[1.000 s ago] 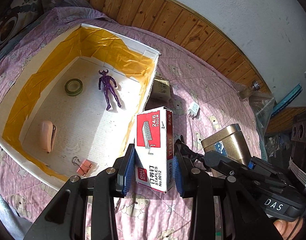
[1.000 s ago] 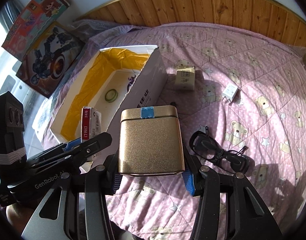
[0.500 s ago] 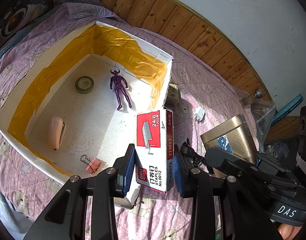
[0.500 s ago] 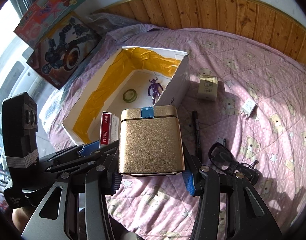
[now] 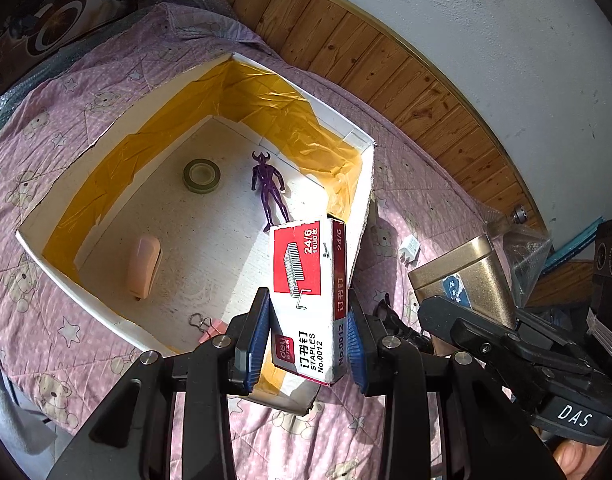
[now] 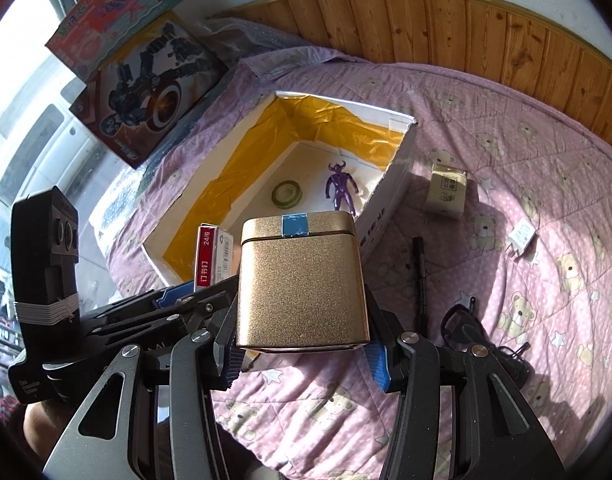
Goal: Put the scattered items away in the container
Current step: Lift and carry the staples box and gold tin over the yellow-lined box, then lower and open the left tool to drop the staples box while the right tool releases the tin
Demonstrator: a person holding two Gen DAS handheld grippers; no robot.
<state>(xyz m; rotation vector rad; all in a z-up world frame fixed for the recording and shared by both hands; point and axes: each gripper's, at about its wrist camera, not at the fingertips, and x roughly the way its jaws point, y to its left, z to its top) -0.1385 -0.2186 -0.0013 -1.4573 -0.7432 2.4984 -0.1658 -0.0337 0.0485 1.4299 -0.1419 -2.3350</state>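
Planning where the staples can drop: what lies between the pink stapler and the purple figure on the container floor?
Nothing: in the left wrist view, bare white floor separates the pink stapler and the purple figure inside the container.

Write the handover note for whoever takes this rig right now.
Left gripper: jaws shut on the staples box, held above the near corner of the container.
Right gripper: jaws shut on the gold tin, held just short of the container's near edge.
Already in the container: tape roll, purple figure, pink stapler, pink binder clip.
Left on the quilt: small beige box, white plug, black pen, black glasses.
Next: drop both held items in, then collect those four.
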